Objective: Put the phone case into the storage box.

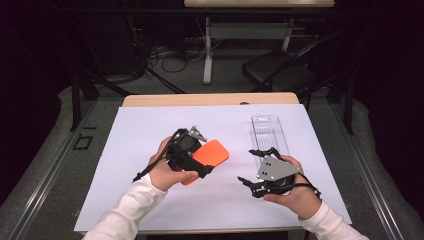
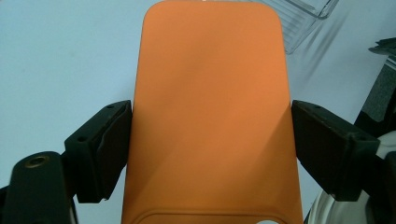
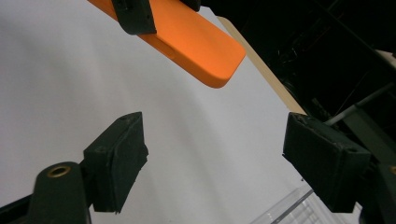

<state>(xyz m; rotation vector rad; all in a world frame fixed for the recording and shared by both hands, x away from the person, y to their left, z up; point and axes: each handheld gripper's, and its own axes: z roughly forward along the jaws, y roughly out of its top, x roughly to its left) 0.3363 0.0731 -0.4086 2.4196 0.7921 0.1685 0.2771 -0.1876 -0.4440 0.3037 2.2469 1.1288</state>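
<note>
Clamping the orange phone case (image 2: 210, 116) by its long edges, the left gripper (image 1: 192, 152) holds it above the counter (image 1: 150, 130) — keep it level; right gripper (image 3: 215, 158) fingers apart, empty, beside the clear tray (image 1: 269, 131).

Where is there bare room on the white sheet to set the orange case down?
The far left of the white sheet, beyond the left tool gripping the orange case, is bare. So is the near strip between both hands. It is crowded at right, where the clear tray lies just beyond the open right tool.
</note>
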